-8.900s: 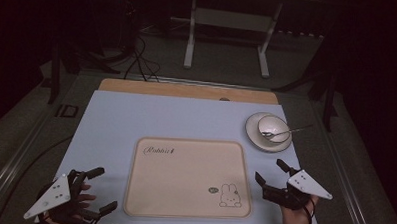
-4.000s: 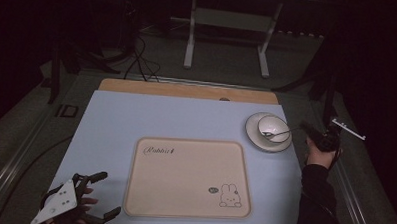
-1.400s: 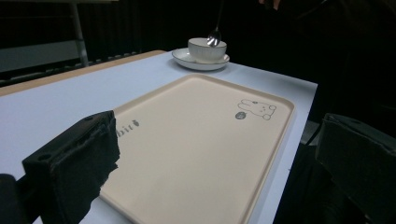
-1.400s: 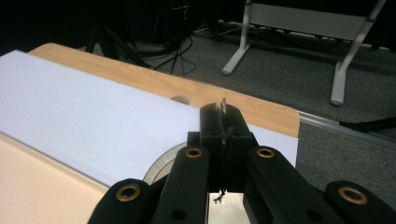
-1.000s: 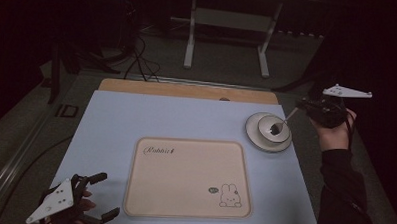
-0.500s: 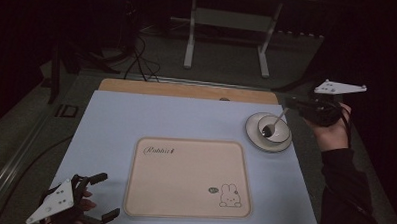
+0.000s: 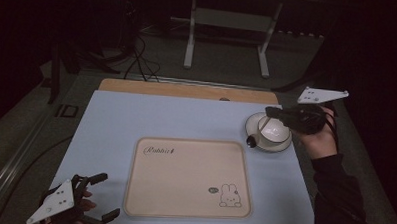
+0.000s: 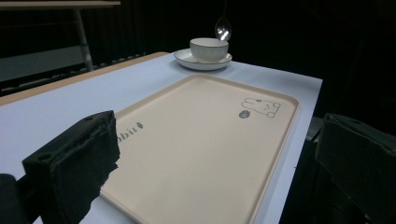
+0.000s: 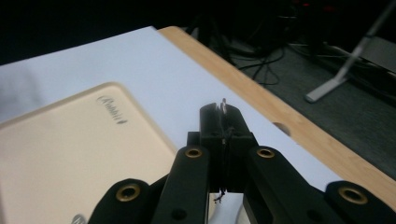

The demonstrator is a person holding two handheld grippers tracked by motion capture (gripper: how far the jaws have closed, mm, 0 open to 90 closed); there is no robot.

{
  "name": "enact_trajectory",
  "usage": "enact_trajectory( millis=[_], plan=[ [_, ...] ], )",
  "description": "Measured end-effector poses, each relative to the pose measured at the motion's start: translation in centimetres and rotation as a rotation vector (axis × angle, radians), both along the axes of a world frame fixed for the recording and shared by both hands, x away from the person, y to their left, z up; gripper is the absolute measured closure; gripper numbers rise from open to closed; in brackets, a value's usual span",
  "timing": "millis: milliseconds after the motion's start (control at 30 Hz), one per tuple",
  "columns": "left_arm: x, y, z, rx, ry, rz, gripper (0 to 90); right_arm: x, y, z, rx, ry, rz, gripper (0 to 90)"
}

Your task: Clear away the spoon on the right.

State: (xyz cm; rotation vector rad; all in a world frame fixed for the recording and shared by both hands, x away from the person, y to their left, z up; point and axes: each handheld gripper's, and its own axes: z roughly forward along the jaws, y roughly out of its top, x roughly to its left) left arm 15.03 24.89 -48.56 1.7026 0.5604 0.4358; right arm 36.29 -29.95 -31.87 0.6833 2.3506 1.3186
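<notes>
1. My right gripper is clamped on the spoon, over the cup.
2. The spoon hangs down from it, beside the saucer.
3. My left gripper is spread wide with nothing in it, near the tray.

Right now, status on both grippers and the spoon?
Right gripper shut on spoon, held above cup and saucer. Left gripper open, idle beside tray. Nothing in the way.

— What is different from before?
— The right gripper left the table's near edge and now hangs over the bowl.
— And the spoon?
— It lay in the bowl; now the closed jaws hold it lifted.
</notes>
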Motion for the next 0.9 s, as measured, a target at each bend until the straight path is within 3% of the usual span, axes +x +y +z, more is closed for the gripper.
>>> enact_trajectory(
  millis=[900],
  plan=[
    [0.0,-0.1,-0.1,0.005,0.0,-0.007,0.0,-2.1,4.4,-2.0,-0.025,0.025,0.229,89.4]
  ],
)
